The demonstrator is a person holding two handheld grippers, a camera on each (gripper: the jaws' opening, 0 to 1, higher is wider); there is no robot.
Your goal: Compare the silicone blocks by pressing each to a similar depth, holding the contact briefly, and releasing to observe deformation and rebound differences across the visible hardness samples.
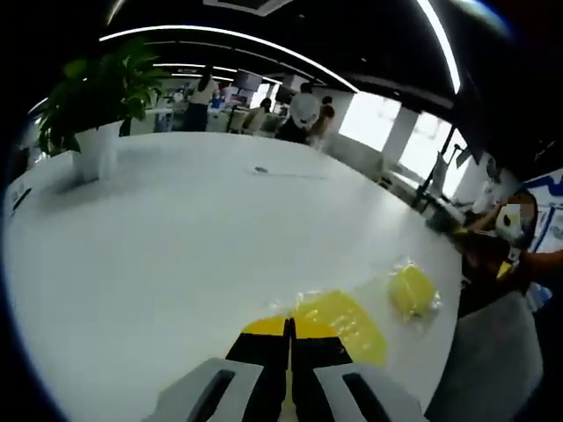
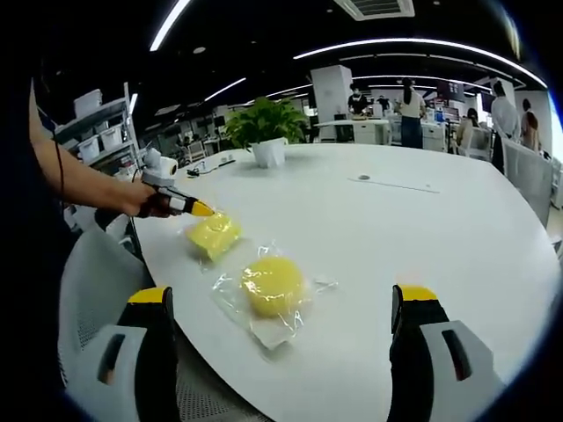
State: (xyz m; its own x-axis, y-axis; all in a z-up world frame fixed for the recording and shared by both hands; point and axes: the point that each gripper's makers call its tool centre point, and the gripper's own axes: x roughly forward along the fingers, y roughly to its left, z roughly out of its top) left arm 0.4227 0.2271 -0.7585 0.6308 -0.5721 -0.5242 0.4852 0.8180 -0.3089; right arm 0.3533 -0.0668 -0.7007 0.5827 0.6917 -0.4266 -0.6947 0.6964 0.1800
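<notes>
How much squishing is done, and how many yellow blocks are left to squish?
Nothing looks finished yet. In hand: the left gripper, jaws shut, is pressing its tips on the square yellow block. Left to do: the round yellow block lies untouched in its wrapper, with the right gripper open around it.

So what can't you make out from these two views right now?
- Left gripper view: closed left gripper covers the near part of the flat yellow silicone block in clear wrap, so contact depth is unreadable.
- Right gripper view: that tip at the block is too small to judge.
- Round yellow silicone block: hardness markings unreadable.
</notes>
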